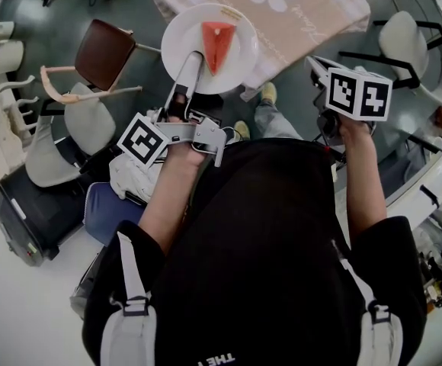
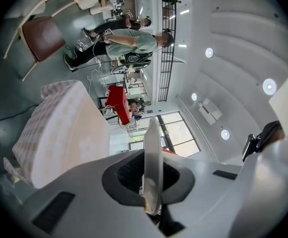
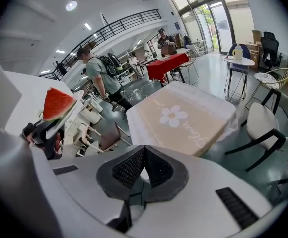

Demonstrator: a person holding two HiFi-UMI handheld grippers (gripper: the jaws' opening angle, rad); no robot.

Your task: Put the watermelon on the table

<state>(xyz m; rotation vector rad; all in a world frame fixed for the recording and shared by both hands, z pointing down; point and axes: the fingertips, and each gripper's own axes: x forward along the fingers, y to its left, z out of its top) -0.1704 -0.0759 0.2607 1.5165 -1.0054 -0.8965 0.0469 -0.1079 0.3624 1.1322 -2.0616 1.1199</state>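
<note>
Head view: I record the left gripper (image 1: 193,59) clamped on the rim of a white plate (image 1: 183,36) carrying the watermelon (image 1: 217,44); plate and slice overlap the near left corner of the table (image 1: 305,6) from this angle. The right gripper (image 1: 318,69) sits off the table's near right corner. Left gripper view: jaws closed on the plate (image 2: 153,143), seen edge-on, with the table (image 2: 64,133) to its left. Right gripper view: jaws pressed together pad to pad, the table (image 3: 183,118) ahead, the watermelon (image 3: 57,103) held in the air left of it
</note>
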